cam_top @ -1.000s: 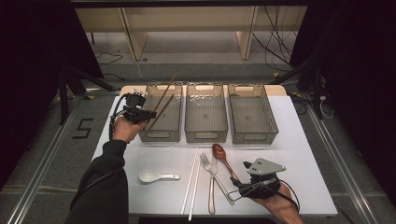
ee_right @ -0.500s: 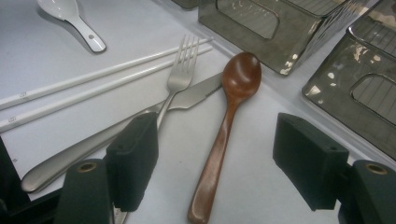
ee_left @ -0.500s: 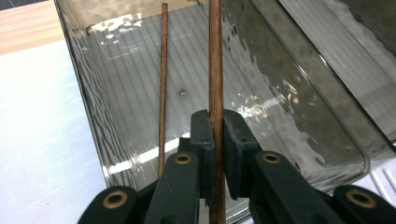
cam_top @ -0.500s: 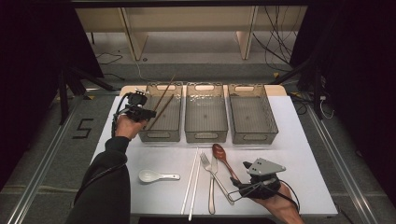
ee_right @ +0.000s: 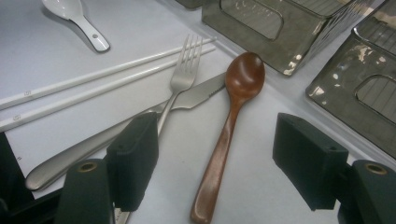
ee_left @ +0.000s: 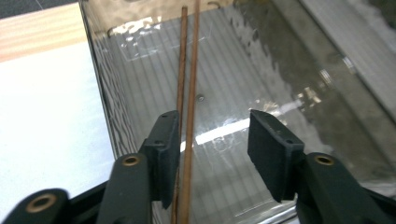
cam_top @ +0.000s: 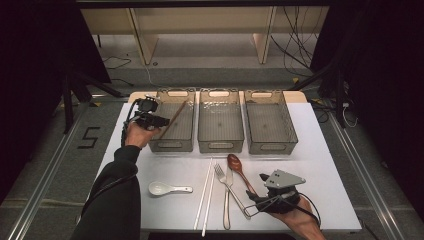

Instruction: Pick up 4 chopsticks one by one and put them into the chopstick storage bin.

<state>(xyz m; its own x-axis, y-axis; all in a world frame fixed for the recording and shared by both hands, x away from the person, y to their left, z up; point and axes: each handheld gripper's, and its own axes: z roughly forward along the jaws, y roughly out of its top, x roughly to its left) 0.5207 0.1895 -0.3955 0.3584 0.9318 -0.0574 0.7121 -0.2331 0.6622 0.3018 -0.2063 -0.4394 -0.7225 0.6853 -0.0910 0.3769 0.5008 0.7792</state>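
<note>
While your left claw (cam_top: 159, 120) hangs over the near left corner of the leftmost clear plastic bin (cam_top: 176, 145), its jaws have just been opening, and the pair of thin brown wooden chopsticks (ee_left: 187, 93) now runs between them unclamped: in the left gripper view the sticks lie close along the left pad, and the right pad stands well clear of them. The chopsticks sit inside that bin, slanting from its near left part up toward the far right wall, seen in the high view (cam_top: 172, 120). Your right claw (cam_top: 255, 200) rests low on the white tabletop (cam_top: 330, 165) at the near right, released, with its jaws spread wide. In the right gripper view the dark brown wooden spoon (ee_right: 229, 126) lies between them, its handle untouched by either pad. Just left of the spoon lie a steel fork (ee_right: 180, 79) crossing a steel knife (ee_right: 194, 98), then a pair of white chopsticks (ee_right: 93, 84) and a white ceramic soup spoon (ee_right: 74, 18).
</note>
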